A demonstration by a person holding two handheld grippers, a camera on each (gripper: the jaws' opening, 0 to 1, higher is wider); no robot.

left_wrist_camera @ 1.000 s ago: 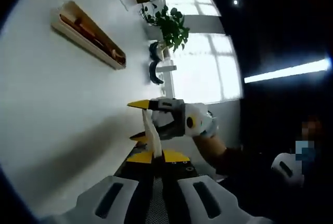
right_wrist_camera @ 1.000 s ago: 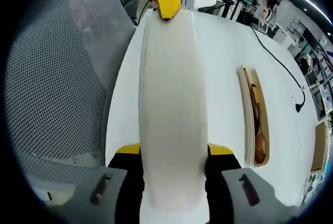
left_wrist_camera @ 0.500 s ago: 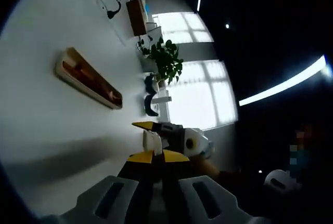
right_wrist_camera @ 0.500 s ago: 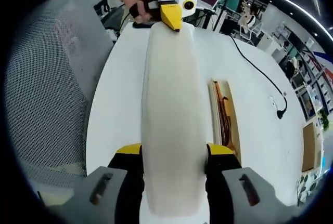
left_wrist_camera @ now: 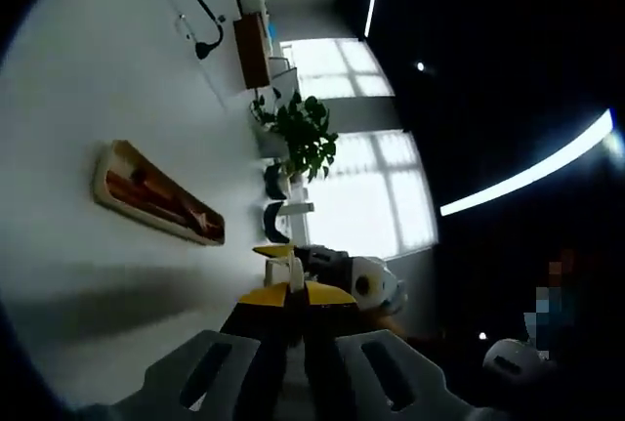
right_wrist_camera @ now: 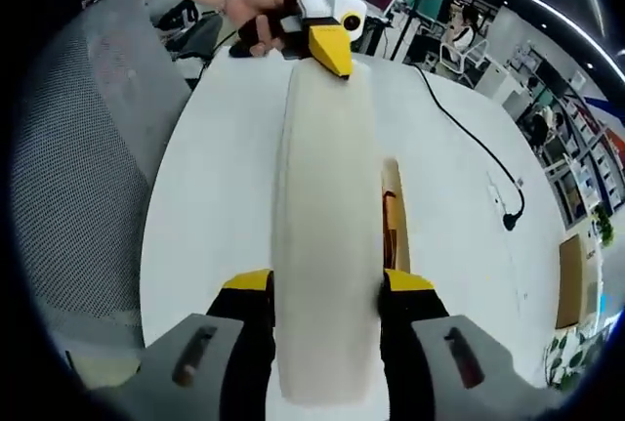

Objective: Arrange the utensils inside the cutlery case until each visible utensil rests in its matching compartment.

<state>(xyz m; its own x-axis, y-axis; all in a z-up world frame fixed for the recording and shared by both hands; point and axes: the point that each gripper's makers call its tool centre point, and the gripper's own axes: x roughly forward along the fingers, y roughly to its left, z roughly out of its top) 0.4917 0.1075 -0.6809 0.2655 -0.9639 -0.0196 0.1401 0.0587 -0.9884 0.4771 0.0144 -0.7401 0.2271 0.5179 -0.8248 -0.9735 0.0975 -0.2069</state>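
Observation:
A long white lid (right_wrist_camera: 327,226) is held in the air between both grippers, above the white table (right_wrist_camera: 215,196). My right gripper (right_wrist_camera: 327,286) is shut across the lid's near end, its yellow-tipped jaws at either side. At the far end the left gripper (right_wrist_camera: 332,42), held by a hand (right_wrist_camera: 249,6), clamps the lid. In the left gripper view my left gripper (left_wrist_camera: 290,294) is shut on the lid's thin edge (left_wrist_camera: 283,271), with the right gripper (left_wrist_camera: 342,273) just beyond. The wooden cutlery case (left_wrist_camera: 156,208) lies open on the table with brown utensils inside; the lid hides most of the case (right_wrist_camera: 392,231).
A black cable (right_wrist_camera: 469,138) runs across the table beyond the case, its plug end (left_wrist_camera: 200,48) lying on the table. A grey mesh chair (right_wrist_camera: 78,167) stands against the table's edge. A potted plant (left_wrist_camera: 303,133) stands by bright windows past the table.
The lid has swung sideways toward the case, which it now partly covers in the right gripper view. Both grippers keep their hold; both cameras have shifted and tilted.

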